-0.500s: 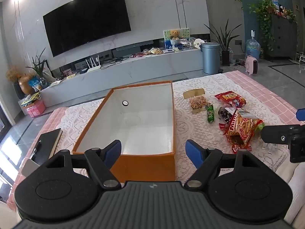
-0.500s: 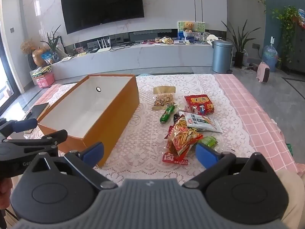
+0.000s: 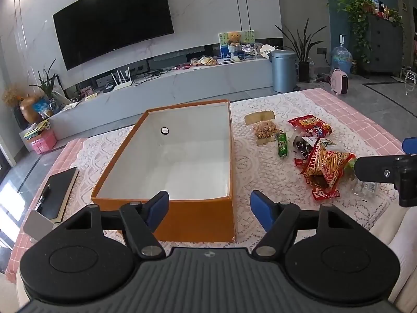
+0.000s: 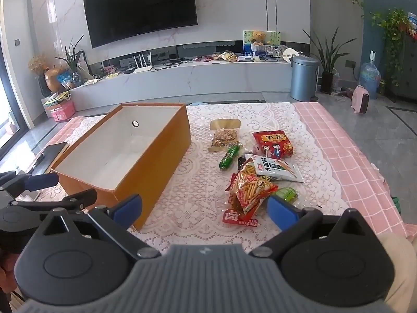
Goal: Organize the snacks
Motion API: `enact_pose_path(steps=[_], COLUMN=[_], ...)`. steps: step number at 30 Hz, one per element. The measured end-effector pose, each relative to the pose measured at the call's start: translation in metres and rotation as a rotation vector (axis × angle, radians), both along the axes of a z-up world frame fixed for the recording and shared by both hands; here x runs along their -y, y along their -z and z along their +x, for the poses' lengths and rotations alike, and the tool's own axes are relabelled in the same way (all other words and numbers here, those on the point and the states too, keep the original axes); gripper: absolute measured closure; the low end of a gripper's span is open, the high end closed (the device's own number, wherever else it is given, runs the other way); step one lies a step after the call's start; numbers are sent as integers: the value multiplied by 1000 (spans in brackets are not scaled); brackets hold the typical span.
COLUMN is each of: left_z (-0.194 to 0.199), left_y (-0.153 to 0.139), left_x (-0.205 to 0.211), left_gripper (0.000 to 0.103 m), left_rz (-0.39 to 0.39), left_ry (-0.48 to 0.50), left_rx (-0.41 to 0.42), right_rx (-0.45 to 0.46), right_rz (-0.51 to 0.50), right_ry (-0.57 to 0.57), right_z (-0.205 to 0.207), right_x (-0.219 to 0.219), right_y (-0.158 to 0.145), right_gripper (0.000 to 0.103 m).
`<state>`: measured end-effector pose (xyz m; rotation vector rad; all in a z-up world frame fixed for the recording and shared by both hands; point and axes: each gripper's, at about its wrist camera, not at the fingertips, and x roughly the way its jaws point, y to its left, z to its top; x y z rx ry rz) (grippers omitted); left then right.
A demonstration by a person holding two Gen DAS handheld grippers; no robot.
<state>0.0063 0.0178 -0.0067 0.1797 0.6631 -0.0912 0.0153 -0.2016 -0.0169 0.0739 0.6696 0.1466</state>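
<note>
Nearest me, my right gripper [image 4: 203, 207] has its jaws spread as wide as they go, with nothing between them. It hangs over the table's [image 4: 338, 156] near edge, tilted down at the pile. My left gripper [image 3: 208, 204] is open too, a little less wide and also empty, above the near end of the box [image 3: 192, 216].

Just beyond the right gripper's pads lies the fries bag [image 4: 250, 190], on top of the heap near the table's near edge. A red pack [image 4: 234, 217] peeks out under it, and a green packet [image 4: 286, 194] lies just beside the right pad. Behind those come the white bag [image 4: 276, 168], the green tube [image 4: 229, 157], then the red bag [image 4: 272, 143] and the nut pouch [image 4: 224, 135] toward the far edge. All the snacks are on the lace cloth to the right of the box, and none is in it yet.

I judge the step in hand to be the first pick, and the fries bag is the obvious choice: closest and on top. I would come down with the pads astride its narrower width, pinching the crinkled body, not a loose corner, so that it does not slip or drag the red pack along. The bag is puffy and light, so a gentle close should do. Then lift clear of the box wall before swinging left, keeping away from the left gripper.
</note>
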Motion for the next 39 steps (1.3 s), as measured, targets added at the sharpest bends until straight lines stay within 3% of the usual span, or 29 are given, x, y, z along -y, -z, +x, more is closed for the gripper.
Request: enact_pose_path(steps=[9,39], left_z=[-5,-8], left_y=[3,3], left_x=[16,15], left_gripper=[19,17], left_rz=[20,22], left_ry=[-1,-26], left_rx=[7,27], right_rx=[-2,-14], right_rz=[3,8], right_ry=[1,0], right_z=[0,2], right_x=[0,0], right_y=[0,6], right_gripper=[3,3])
